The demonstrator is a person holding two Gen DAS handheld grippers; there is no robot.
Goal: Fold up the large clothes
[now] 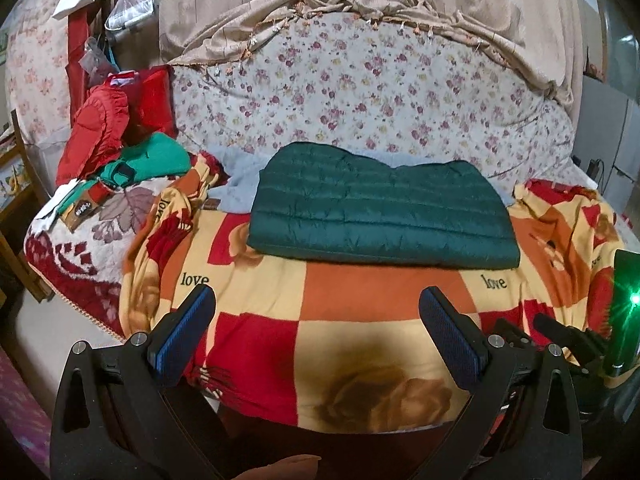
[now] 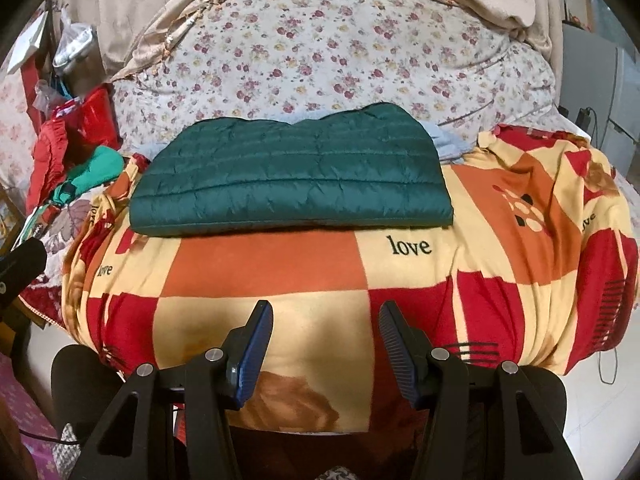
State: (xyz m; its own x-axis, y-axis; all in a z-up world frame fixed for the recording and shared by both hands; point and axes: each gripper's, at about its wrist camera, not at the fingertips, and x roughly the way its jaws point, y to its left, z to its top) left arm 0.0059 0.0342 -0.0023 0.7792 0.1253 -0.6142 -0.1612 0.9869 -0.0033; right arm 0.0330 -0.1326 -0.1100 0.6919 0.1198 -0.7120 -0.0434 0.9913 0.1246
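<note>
A dark green quilted jacket [image 1: 380,208] lies folded into a flat rectangle on the bed's checked "love" blanket [image 1: 360,300]. It also shows in the right wrist view [image 2: 292,184]. My left gripper [image 1: 318,300] is open and empty, held above the blanket's near edge, short of the jacket. My right gripper [image 2: 326,314] is open and empty too, also near the front edge, apart from the jacket. Part of the right gripper's body with a green light [image 1: 634,300] shows at the right edge of the left wrist view.
A pile of red and green clothes [image 1: 120,140] lies at the bed's left end. A floral quilt [image 1: 360,92] rises behind the jacket, with beige drapery above. Bags [image 1: 120,4] hang at the far left. A pale cabinet [image 1: 612,140] stands at the right.
</note>
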